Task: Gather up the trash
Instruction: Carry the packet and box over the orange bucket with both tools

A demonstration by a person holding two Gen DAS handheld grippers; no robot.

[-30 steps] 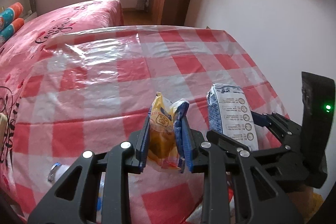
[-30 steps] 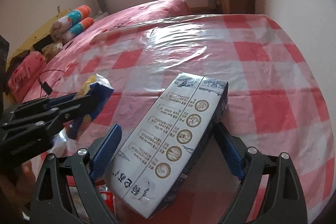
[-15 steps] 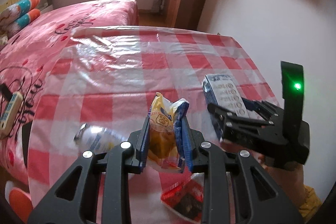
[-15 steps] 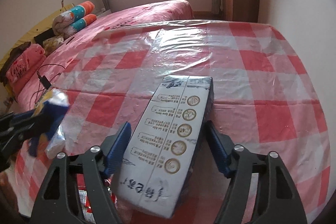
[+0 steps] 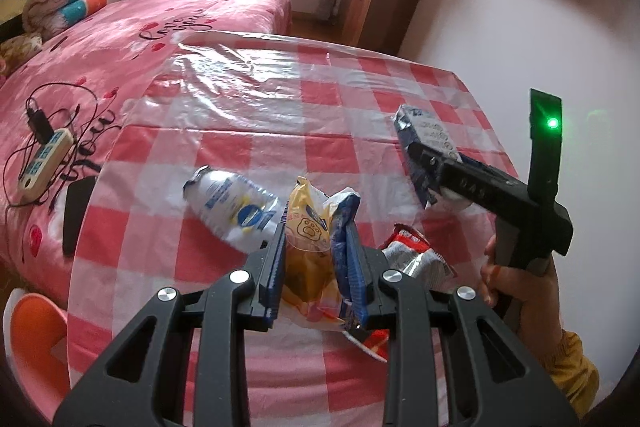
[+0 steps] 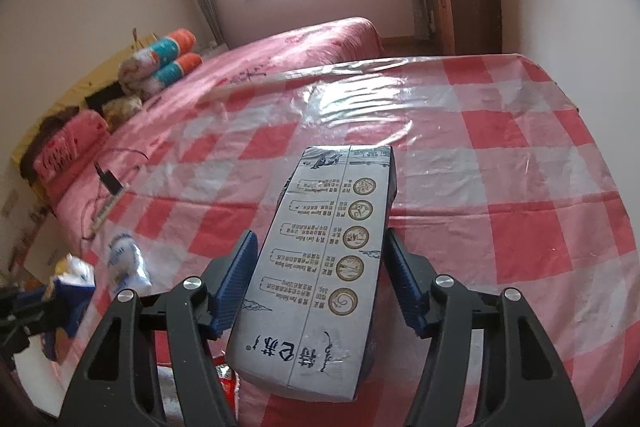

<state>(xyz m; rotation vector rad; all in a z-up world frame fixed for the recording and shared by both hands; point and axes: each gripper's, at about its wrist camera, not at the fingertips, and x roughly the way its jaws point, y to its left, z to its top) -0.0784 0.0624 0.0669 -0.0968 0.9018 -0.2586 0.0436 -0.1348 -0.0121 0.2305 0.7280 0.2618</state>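
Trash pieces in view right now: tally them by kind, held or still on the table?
Snack wrappers: 2, yellow wrapper in left gripper, red wrapper on table
Cartons: 1, carton in right gripper
Plastic bottles: 1, bottle on table
Total: 4

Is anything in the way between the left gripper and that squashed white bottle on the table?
Yes. The left hand-held gripper is already shut on a crumpled yellow and blue snack wrapper, which fills its jaws. The squashed white plastic bottle lies just left of the fingertips on the red checked tablecloth, with nothing else between.
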